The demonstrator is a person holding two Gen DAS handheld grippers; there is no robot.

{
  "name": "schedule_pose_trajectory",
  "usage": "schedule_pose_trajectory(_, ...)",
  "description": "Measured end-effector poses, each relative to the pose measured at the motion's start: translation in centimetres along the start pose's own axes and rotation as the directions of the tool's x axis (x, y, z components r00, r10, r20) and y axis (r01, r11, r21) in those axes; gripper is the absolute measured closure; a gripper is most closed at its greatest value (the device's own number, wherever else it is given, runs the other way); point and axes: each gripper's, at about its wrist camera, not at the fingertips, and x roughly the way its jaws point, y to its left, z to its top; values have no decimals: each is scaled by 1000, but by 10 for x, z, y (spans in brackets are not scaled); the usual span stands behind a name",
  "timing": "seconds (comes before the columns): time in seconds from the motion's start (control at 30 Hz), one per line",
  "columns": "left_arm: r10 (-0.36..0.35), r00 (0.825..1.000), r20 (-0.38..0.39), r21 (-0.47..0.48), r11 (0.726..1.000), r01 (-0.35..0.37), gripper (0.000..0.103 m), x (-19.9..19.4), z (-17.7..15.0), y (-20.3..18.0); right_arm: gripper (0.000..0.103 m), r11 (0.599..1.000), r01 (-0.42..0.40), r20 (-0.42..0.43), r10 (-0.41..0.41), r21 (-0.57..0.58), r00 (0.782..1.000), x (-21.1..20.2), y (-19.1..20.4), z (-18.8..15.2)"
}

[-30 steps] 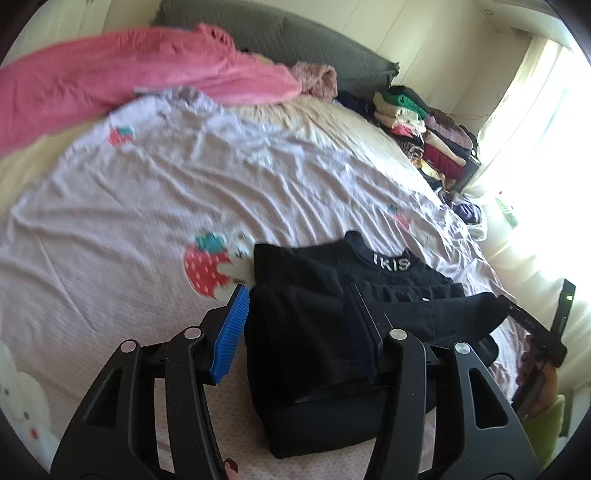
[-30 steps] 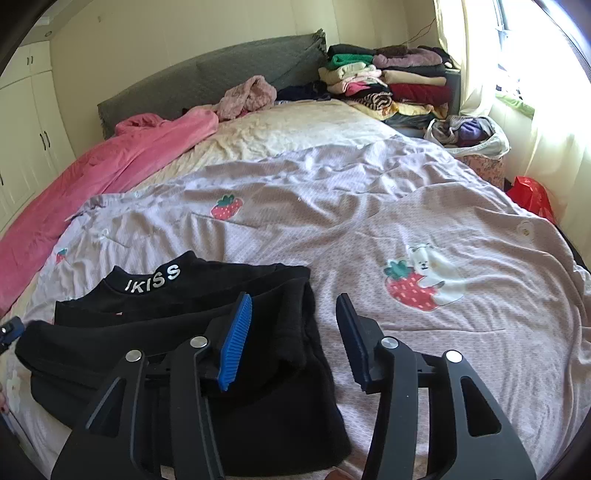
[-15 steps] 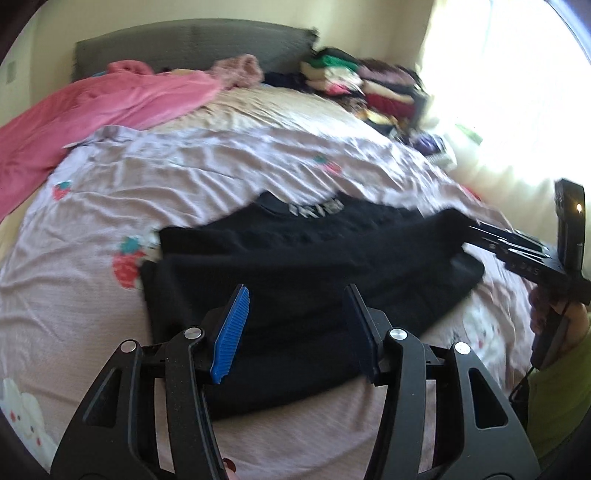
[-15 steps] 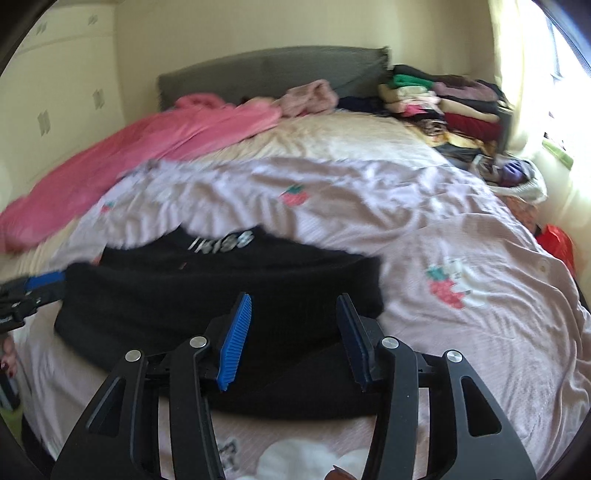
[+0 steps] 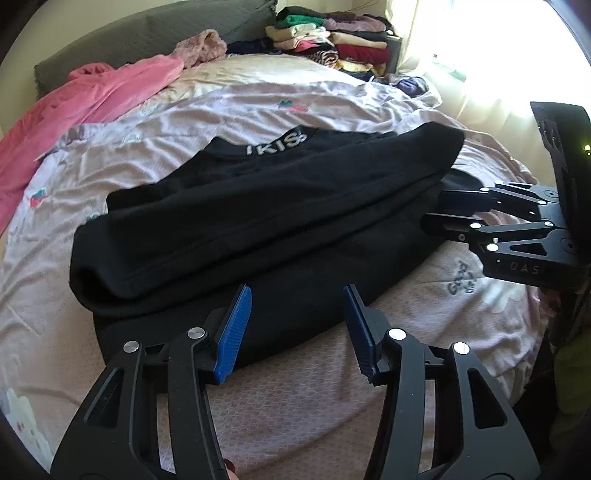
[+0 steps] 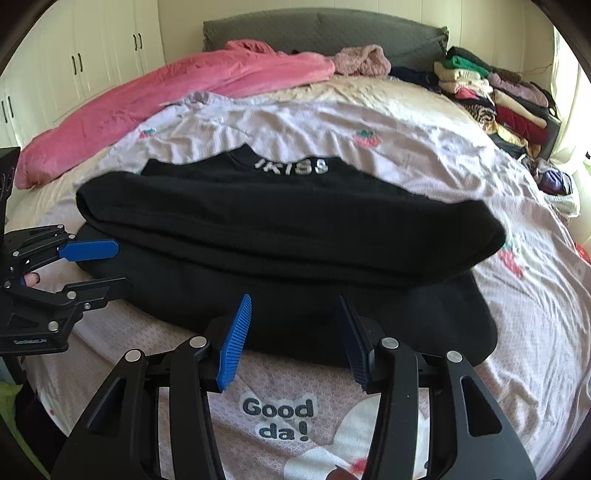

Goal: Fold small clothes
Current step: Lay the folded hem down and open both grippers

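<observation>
A black sweatshirt (image 6: 288, 236) with white lettering at its collar lies across the middle of both wrist views, folded into a long band with an upper layer resting on a wider lower layer, on a pale lilac quilt (image 6: 406, 147) printed with strawberries. In the left wrist view the left gripper (image 5: 297, 328) fills the bottom centre, its blue-padded fingers spread apart with nothing between them, the tips just over the near edge of the garment. In the right wrist view the right gripper (image 6: 293, 338) sits at the bottom centre the same way, fingers spread and empty, tips at the sweatshirt's near hem above the printed words "Good da!" (image 6: 280, 419). Each gripper also shows in the other's camera: the right one at the right edge of the left view, next to the garment's end, and the left one at the left edge of the right view, fingers parted beside the other end. A pink blanket (image 6: 155, 99) lies in the upper left, and a stack of folded clothes (image 6: 491, 96) sits upper right by the grey headboard (image 6: 325, 33).
</observation>
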Motion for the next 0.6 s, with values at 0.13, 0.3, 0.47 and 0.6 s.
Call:
schedule_pose_trajectory(0.13,57,998,0,4,998,-57,60,6,0,8,56,1000,3,-10,-3,11,1000,9,-4,-2)
schedule_pose_trajectory(0.3,82,996,21,-4,997,-82,60,11,2,16,56,999,43,5,-43,16,999,17,-9,-1)
schedule_pose_trajectory(0.47,98,995,25,-2,995,-98,60,16,6,18,56,998,57,15,-57,14,998,23,-11,4)
schedule_pose_trajectory(0.6,98,995,34,-13,995,-98,60,17,11,22,56,998,53,14,-53,22,998,31,-16,14)
